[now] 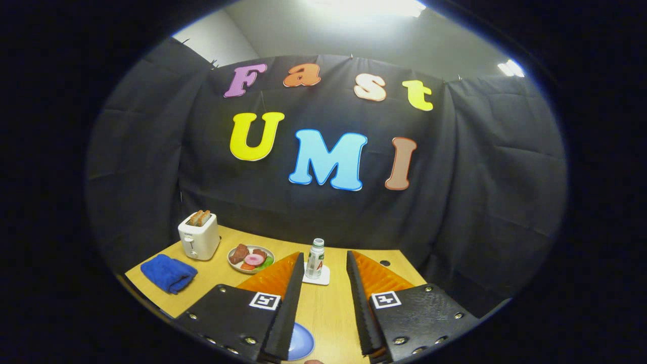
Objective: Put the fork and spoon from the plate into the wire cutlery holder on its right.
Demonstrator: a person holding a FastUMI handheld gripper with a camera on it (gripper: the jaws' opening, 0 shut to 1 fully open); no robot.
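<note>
A staged recording booth here, dressed up as a little breakfast corner. Black cloth [480, 167] hangs as the wall right across the middle of the frame, plain ceiling with bright lights at the top. Low in the frame, a wooden bench [323, 303] carries a white toaster [199, 235] with toast, a plate of food [251, 258], a small bottle [315, 259] and a blue towel [168, 273] at lower left.

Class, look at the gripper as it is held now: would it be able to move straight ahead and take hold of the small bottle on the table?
Probably yes. The gripper is open, and the bottle stands upright on a white coaster just beyond the fingertips, roughly in line with the gap. Nothing lies between them on the table.
</note>
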